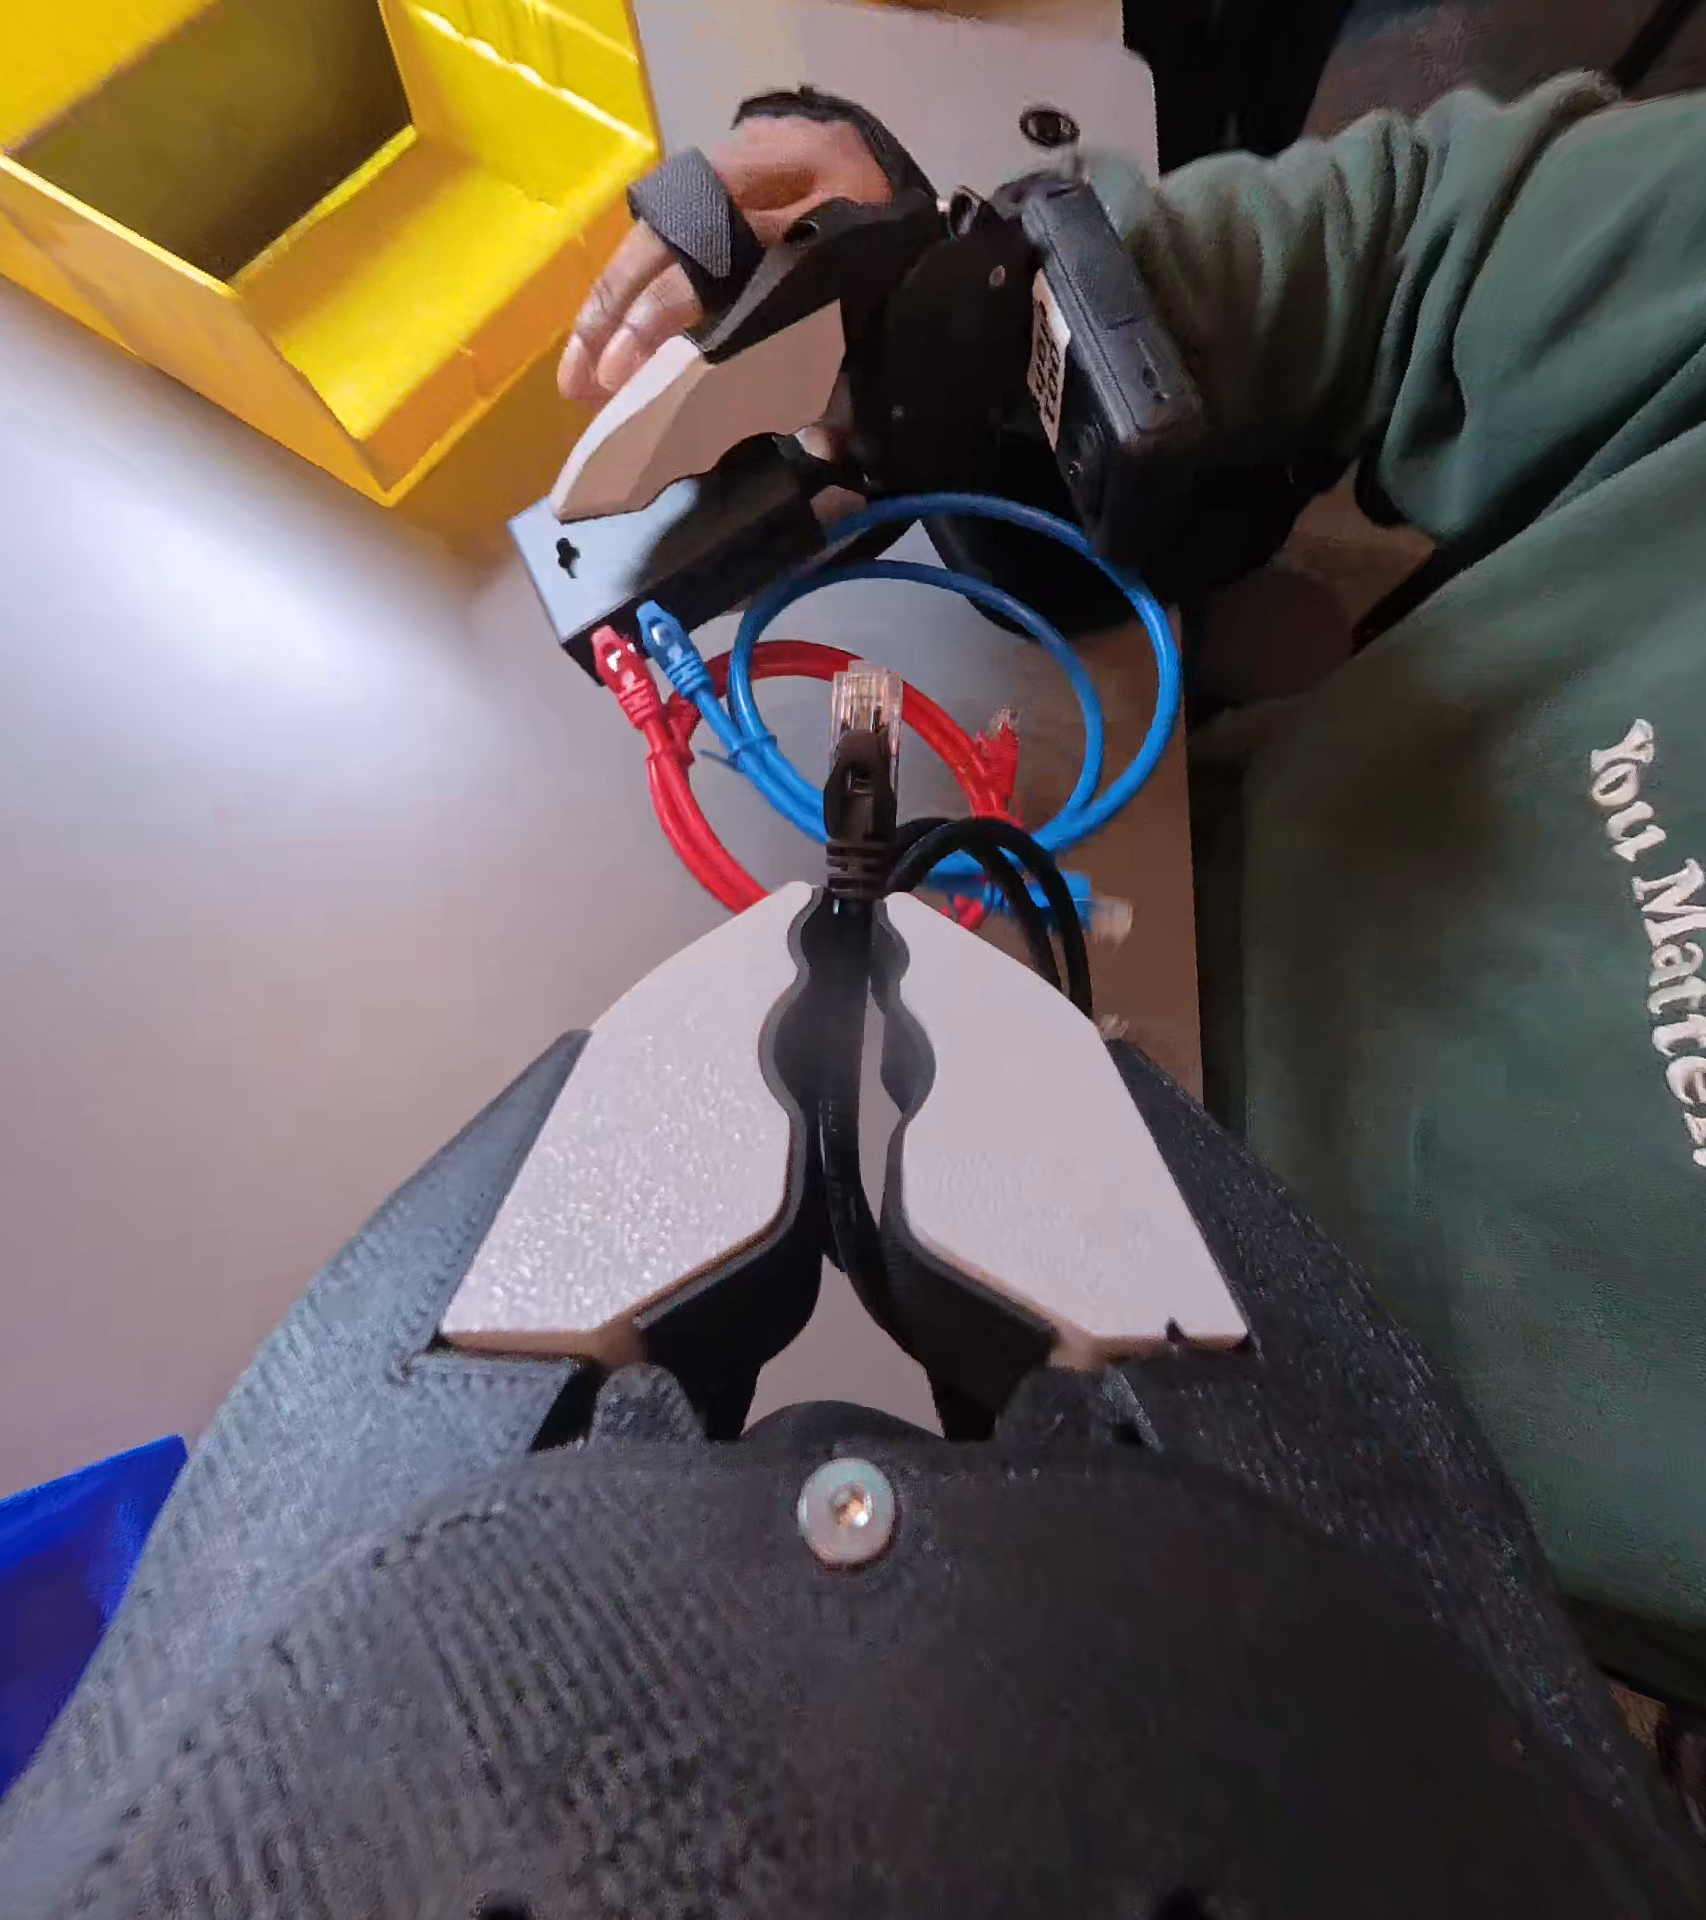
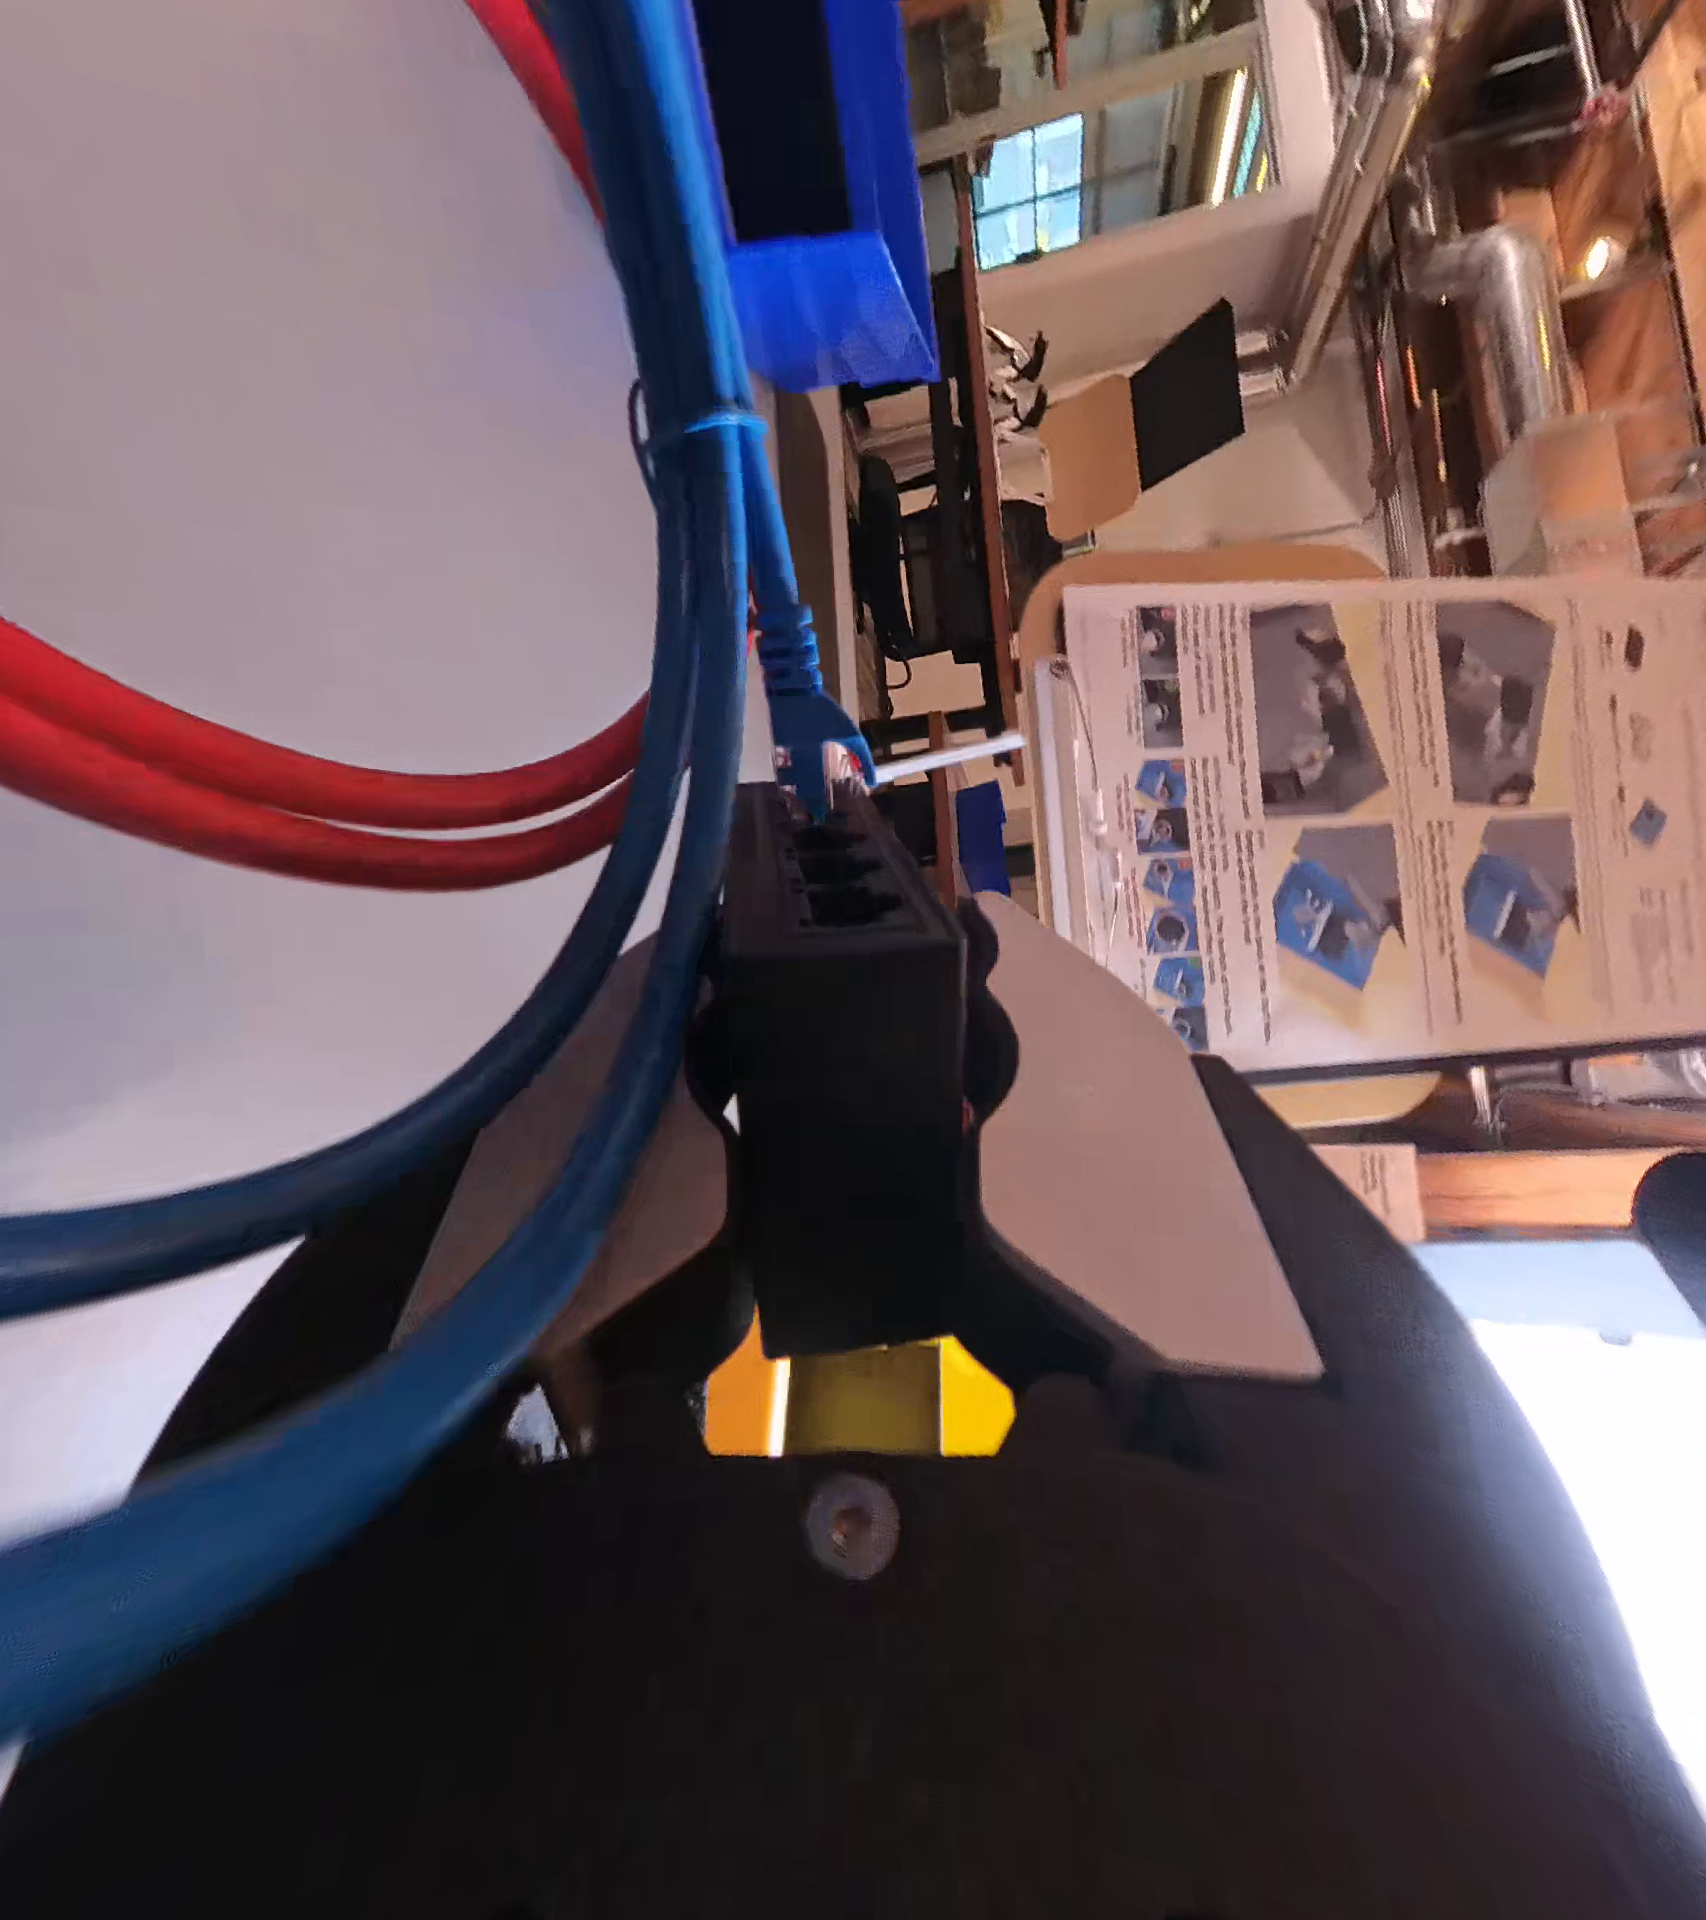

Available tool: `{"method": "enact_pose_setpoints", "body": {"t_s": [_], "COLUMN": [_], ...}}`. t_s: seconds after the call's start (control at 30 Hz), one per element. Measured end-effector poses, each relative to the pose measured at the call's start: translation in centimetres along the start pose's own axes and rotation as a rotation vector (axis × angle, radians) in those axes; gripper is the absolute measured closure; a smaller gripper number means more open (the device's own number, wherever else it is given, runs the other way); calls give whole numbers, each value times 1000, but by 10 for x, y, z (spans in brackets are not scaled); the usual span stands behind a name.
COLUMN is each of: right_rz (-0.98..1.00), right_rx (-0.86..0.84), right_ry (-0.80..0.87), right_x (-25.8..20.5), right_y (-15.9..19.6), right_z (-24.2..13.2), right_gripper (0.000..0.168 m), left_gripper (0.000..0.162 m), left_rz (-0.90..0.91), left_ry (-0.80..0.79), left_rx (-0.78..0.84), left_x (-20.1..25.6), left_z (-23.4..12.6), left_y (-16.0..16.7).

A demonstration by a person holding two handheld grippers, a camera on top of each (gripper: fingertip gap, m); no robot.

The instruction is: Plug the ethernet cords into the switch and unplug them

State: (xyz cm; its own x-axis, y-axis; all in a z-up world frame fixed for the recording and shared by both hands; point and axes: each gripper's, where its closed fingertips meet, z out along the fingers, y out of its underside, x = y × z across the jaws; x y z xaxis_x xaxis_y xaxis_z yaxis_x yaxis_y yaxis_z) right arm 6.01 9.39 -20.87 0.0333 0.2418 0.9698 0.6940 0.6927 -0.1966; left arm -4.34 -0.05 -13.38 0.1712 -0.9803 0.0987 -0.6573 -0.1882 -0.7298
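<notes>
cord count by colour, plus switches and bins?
Red ethernet cord: 1
Blue ethernet cord: 1
Black ethernet cord: 1
Black switch: 1
Yellow bin: 1
Blue bin: 1
Total: 6

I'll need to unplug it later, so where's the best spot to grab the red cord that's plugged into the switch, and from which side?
Grip the red cord on its ribbed boot just behind the plug, coming from the open table side, opposite the blue cord plugged in close beside it. The right gripper clamps the switch from above.
</notes>
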Motion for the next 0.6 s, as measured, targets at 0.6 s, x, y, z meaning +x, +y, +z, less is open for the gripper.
{"method": "enact_pose_setpoints", "body": {"t_s": [0.6], "right_rz": [80], "right_rx": [-138], "right_ry": [-158], "right_x": [-34], "right_y": [-19], "right_z": [17], "right_gripper": [126], "left_gripper": [154], "left_rz": [-297], "left_ry": [87], "left_rx": [-242], "left_x": [-32], "left_z": [100], "left_y": [37]}}
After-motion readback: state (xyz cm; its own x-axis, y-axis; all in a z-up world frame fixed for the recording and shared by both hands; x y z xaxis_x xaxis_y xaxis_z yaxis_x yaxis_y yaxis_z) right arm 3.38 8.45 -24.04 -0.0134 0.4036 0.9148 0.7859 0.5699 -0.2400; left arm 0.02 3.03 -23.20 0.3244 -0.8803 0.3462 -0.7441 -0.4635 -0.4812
